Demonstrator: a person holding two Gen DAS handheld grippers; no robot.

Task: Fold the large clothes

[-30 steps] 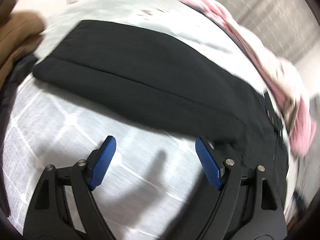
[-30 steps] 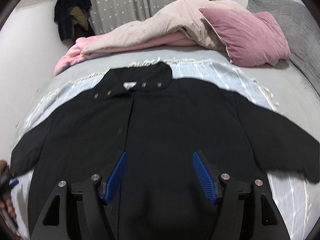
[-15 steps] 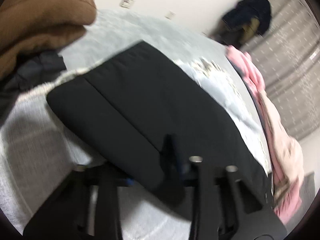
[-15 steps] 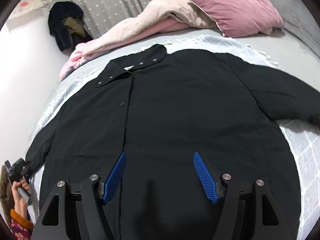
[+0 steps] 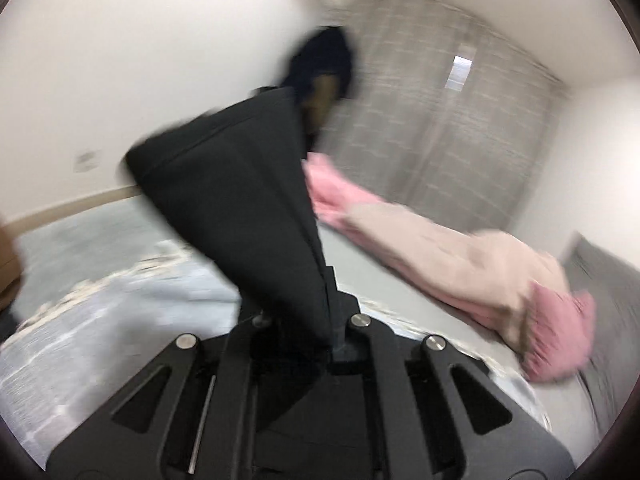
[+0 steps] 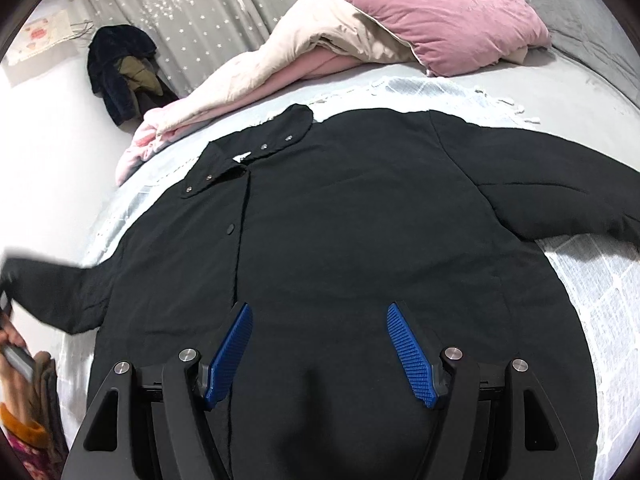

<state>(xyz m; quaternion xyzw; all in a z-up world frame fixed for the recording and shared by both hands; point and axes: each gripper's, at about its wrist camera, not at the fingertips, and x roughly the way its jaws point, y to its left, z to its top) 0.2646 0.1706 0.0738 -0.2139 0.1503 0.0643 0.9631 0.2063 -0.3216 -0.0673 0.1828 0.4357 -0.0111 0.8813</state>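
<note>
Since a second ago the left gripper (image 5: 320, 344) has clamped the cuff of the black padded coat's sleeve (image 5: 240, 184) and lifted it off the grey bed (image 6: 580, 92); its fingers are pinched on the fabric. The black coat (image 6: 340, 240) lies spread flat, front up, on a pale checked blanket (image 6: 588, 300). The right gripper (image 6: 320, 354) hovers above the coat's lower front, its blue-padded fingers (image 6: 408, 356) spread with nothing between them. A pink pillow (image 6: 448, 16) rests beyond the collar.
</note>
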